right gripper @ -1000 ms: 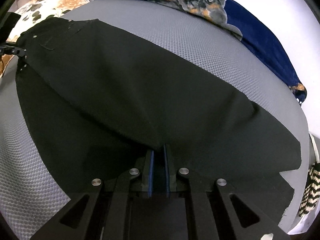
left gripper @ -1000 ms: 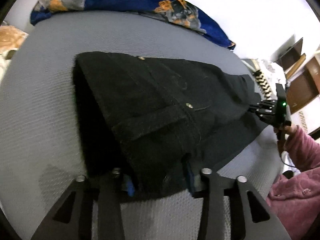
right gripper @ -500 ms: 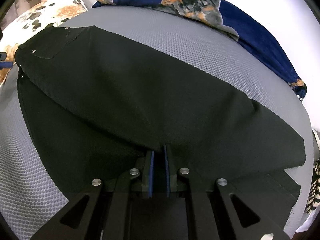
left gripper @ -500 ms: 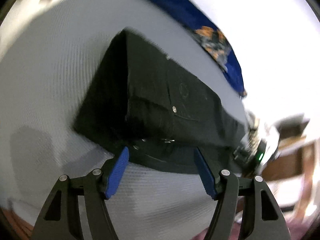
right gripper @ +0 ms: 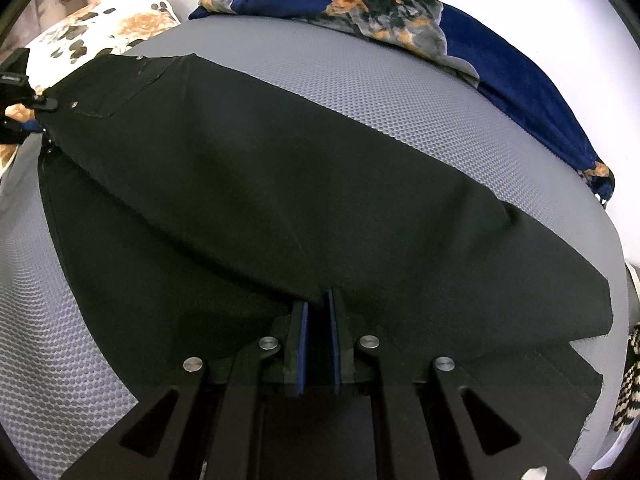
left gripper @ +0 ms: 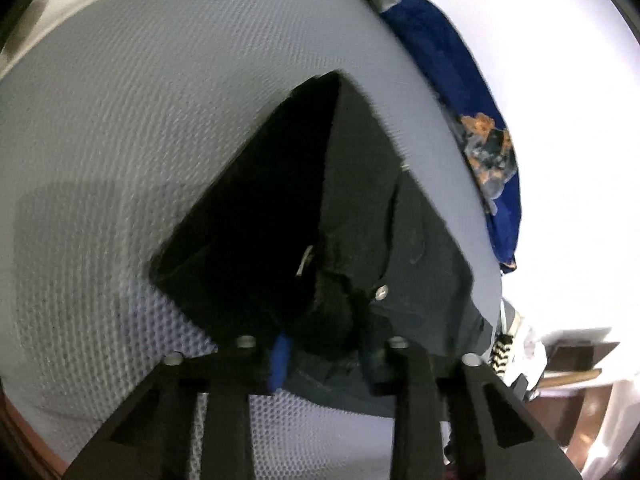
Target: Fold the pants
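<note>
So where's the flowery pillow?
In the right wrist view the flowery pillow sits at the top left, past the waist end of the black pants, at the edge of the grey mattress.

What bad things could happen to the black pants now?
1. The left gripper has just been closing on a bunched lump at the waist of the black pants; it might hold only some layers, so the rest could sag loose.
2. The right gripper pinches just a thin edge of cloth, which could slip out if pulled.
3. The upper leg lies crooked over the lower one, so the fold may come out uneven.
</note>
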Demonstrator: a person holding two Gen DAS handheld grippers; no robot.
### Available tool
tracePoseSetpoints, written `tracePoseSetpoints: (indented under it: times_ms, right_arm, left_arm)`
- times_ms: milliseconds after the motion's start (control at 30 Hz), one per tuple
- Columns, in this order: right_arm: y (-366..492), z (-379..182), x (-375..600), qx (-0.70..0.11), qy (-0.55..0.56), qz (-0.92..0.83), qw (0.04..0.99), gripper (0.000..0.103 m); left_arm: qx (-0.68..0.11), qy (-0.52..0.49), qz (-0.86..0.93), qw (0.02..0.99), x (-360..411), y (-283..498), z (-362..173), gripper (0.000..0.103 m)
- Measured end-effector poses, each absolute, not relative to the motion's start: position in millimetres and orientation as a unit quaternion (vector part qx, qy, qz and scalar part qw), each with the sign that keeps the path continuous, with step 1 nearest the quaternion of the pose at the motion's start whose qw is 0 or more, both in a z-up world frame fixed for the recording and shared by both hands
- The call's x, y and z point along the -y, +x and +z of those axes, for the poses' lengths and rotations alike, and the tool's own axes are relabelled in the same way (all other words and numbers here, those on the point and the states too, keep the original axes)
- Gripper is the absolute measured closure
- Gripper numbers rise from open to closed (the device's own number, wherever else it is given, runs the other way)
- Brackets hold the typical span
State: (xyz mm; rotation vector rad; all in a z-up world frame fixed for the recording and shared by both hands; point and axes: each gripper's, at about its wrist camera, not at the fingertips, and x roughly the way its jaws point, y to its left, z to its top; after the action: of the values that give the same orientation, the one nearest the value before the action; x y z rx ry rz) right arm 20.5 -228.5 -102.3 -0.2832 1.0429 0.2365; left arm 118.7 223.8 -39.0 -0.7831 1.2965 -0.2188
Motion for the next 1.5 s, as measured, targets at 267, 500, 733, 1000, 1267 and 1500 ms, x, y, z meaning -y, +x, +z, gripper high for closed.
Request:
tracePoseSetpoints:
  times_ms: [267,500,733,1000,1267,1500]
  right_arm:
    - [2.4,-74.2,224.2,-0.460,-0.135,0.088,0.873,0.096]
    - [-24.5,-88.4,222.0,-0.488,-0.128,0.104,0.857,0.096]
    - [-36.0,-107.8,214.2,-0.504,-0.146,0.102,0.845,0.095]
    - [-45.4,-125.9,200.0,-0.514,-0.120,0.113,0.842,0.094]
    - [-39.8,-121.0,187.2,-0.522,-0.102,0.110,0.839,0.094]
    - [-41.5,-123.3,188.9,-0.528,-0.086,0.115,0.837,0.094]
  left_arm:
    - [-0.534,-0.227,-0.200,0.790,-214.6,144.6,33.3,0.078]
    - [-0.624,-0.149,-0.181,0.745,-213.8,136.8,-38.0,0.078]
    - [-0.607,-0.135,-0.187,0.760,-219.8,127.1,-26.9,0.078]
    - [-0.604,-0.055,-0.168,0.777,-204.9,120.8,-49.2,0.074]
    - [-0.573,0.012,-0.132,0.809,-198.2,106.6,-38.9,0.055]
    - [-0.568,0.020,-0.122,0.814,-192.0,97.8,-31.3,0.055]
